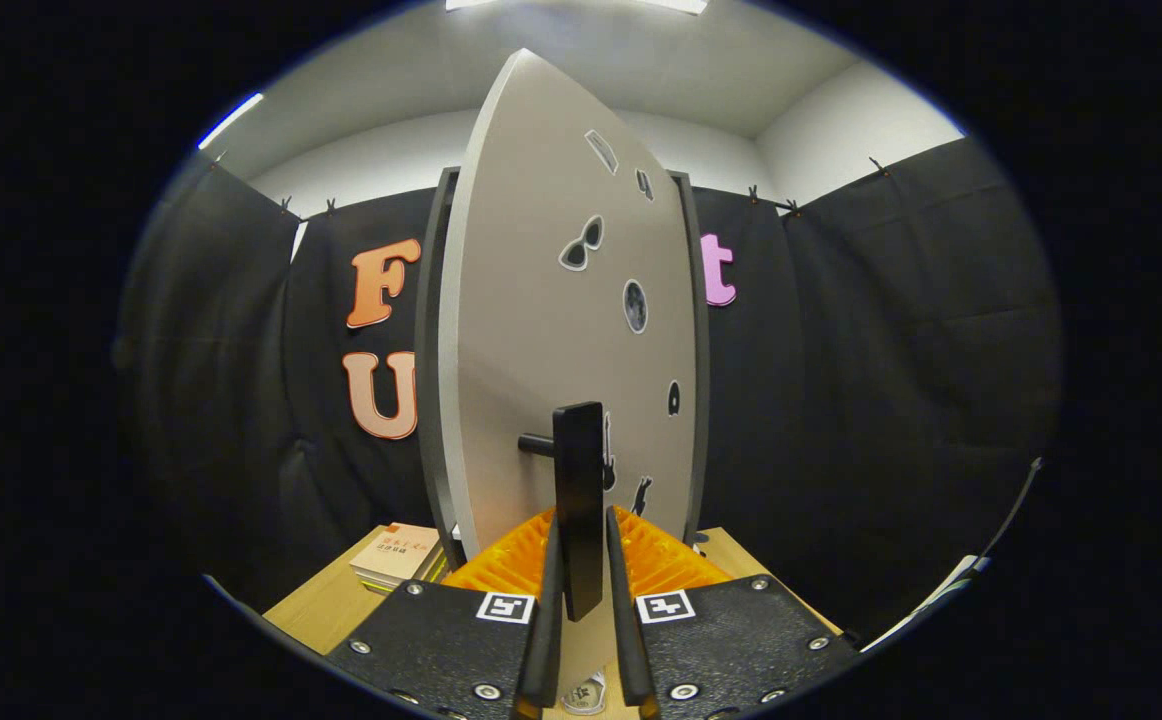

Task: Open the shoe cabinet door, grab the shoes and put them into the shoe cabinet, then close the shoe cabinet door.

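Gripper [581, 585] has its fingers [547, 610] closed in on the black bar handle [578, 500] of the shoe cabinet door [541, 350], 1 finger on each side; they look pressed on it, contact hard to confirm at the tips. The door stands swung partly open toward the camera, seen nearly edge-on, pale panel with small decal stickers [581, 243], dark cabinet frame [429, 380] behind it on the wooden desk [321, 605]. The handle is a rigid vertical bar on a short standoff: stiff, smooth, likely a bit slippery, so grip mid-bar or lower and square, and pull along the hinge arc rather than straight back. The panel looks light and should swing freely; twisting the grip risks sliding off the bar. Books [396, 555] lie on the desk left of the cabinet base. My read: door-opening step underway, shoe placement still ahead.
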Demonstrator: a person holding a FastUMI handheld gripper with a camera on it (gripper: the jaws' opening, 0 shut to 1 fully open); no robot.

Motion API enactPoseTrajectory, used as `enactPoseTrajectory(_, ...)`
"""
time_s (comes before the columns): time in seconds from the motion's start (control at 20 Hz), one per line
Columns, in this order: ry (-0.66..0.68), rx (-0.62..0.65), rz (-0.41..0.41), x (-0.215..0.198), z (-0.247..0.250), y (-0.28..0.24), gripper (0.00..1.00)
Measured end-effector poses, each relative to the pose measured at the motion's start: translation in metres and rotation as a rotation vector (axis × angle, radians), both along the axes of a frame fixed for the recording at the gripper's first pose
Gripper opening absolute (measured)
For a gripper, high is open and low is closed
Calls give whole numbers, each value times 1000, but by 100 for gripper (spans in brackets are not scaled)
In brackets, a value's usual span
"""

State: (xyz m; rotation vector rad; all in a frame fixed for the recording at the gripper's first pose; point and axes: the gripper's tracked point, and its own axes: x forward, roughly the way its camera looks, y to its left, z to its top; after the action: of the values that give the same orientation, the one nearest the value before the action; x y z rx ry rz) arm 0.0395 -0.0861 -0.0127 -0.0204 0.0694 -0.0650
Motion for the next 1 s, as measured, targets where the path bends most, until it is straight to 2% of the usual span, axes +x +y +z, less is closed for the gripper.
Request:
enactPoseTrajectory(0.1, -5, -6, -26, -8, 1, -16, 23)
enactPoseTrajectory(0.2, -12, -25, -86, -14, 3, -40, 23)
enactPoseTrajectory(0.3, -12, -44, -136, -25, 3, -64, 32)
enactPoseTrajectory(0.5, 9, -3, -143, -37, 0, -86, 52)
enactPoseTrajectory(0.65, 13, -39, -141, -46, 0, -101, 76)
enactPoseTrajectory(0.85, 7, -61, -179, -50, 3, -119, 79)
enactPoseTrajectory(1.0, 4, -14, -199, -56, 0, -136, 79)
